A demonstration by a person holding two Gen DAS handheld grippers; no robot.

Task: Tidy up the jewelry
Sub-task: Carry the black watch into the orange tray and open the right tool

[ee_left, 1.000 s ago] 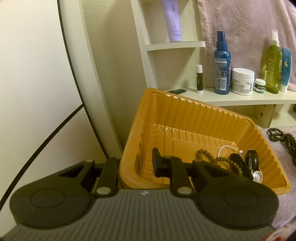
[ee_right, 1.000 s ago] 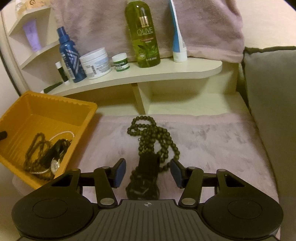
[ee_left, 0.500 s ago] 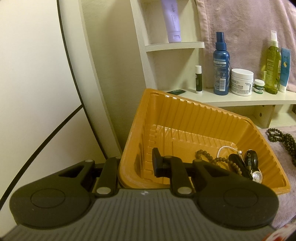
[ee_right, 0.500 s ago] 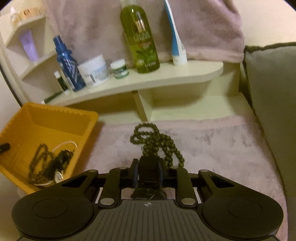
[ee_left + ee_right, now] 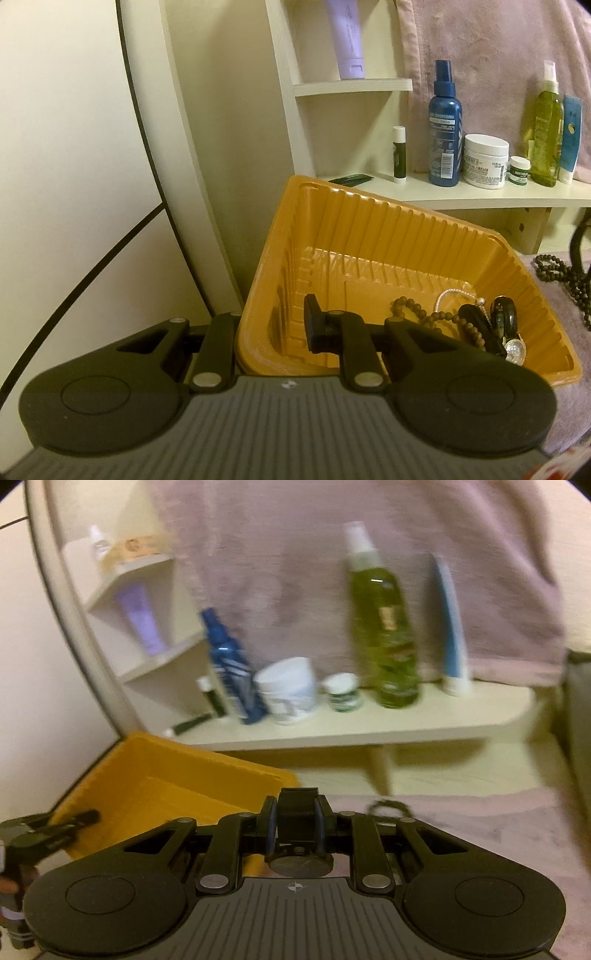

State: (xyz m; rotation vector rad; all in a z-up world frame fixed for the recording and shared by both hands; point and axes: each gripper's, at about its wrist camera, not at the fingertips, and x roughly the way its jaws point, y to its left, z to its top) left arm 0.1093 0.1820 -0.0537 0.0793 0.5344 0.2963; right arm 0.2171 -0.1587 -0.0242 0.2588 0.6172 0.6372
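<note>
An orange plastic tray (image 5: 369, 229) sits tilted at the left of the pink cloth. My left gripper (image 5: 269, 332) is shut on its near wall, one finger inside and one outside. Inside the tray lie a brown bead bracelet (image 5: 417, 314), a pale chain (image 5: 454, 295) and a dark watch (image 5: 498, 321). My right gripper (image 5: 297, 823) is shut on a black watch (image 5: 297, 808), held above the cloth just right of the tray (image 5: 177, 768). A dark bead necklace (image 5: 388, 806) stays on the cloth behind it, also in the left wrist view (image 5: 554, 269).
A cream shelf (image 5: 369, 727) behind the cloth carries a blue spray bottle (image 5: 232, 672), a white jar (image 5: 291, 690), a small jar (image 5: 341, 692), a green bottle (image 5: 384, 627) and a blue tube (image 5: 450, 627). A pink towel (image 5: 295, 554) hangs behind. A grey cushion (image 5: 580, 720) borders the right.
My right gripper shut on the black watch and rose with it off the cloth, swinging toward the tray. The left gripper and the tray stayed still.
</note>
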